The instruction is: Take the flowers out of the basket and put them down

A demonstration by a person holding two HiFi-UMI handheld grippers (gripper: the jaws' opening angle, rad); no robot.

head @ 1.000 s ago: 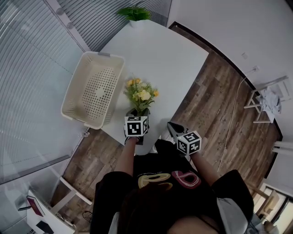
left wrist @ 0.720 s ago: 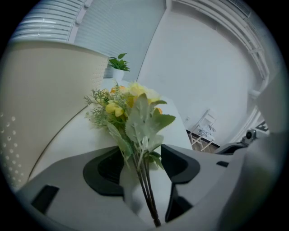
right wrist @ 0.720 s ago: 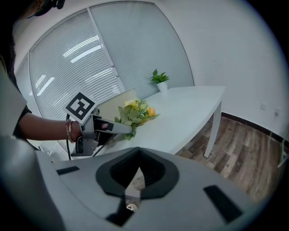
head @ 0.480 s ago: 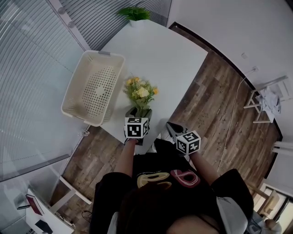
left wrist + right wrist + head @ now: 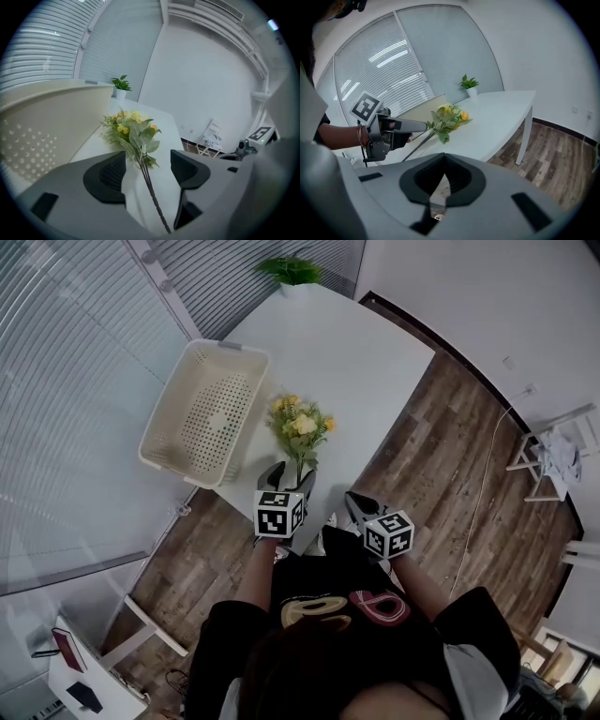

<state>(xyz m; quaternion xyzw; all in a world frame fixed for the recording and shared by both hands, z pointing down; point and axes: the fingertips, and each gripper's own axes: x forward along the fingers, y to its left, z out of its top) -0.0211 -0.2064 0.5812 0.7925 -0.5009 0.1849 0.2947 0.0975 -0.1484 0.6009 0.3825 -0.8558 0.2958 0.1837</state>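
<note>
A bunch of yellow flowers [image 5: 302,425] with green leaves lies on the white table [image 5: 366,352], just right of the cream perforated basket [image 5: 206,418]. My left gripper [image 5: 291,475] is at the table's near edge, behind the stems. Its jaws have just been opening and stand wide apart. In the left gripper view the flowers [image 5: 132,131] lie ahead and their thin stems run back between the jaws of the left gripper [image 5: 149,163] without touching either pad. My right gripper [image 5: 356,506] hangs off the table's near edge, shut and holding nothing. The right gripper view shows the flowers [image 5: 448,117] and the left gripper [image 5: 401,126].
The basket looks empty inside. A small potted plant [image 5: 294,273] stands at the table's far end. Wooden floor [image 5: 450,456] lies right of the table, with a white folding chair [image 5: 553,442] further off. Window blinds [image 5: 75,352] run along the left.
The left gripper's jaws have spread apart from the stems and the gripper has drawn back and lifted a little. The flowers stay lying on the table. The right gripper has kept still.
</note>
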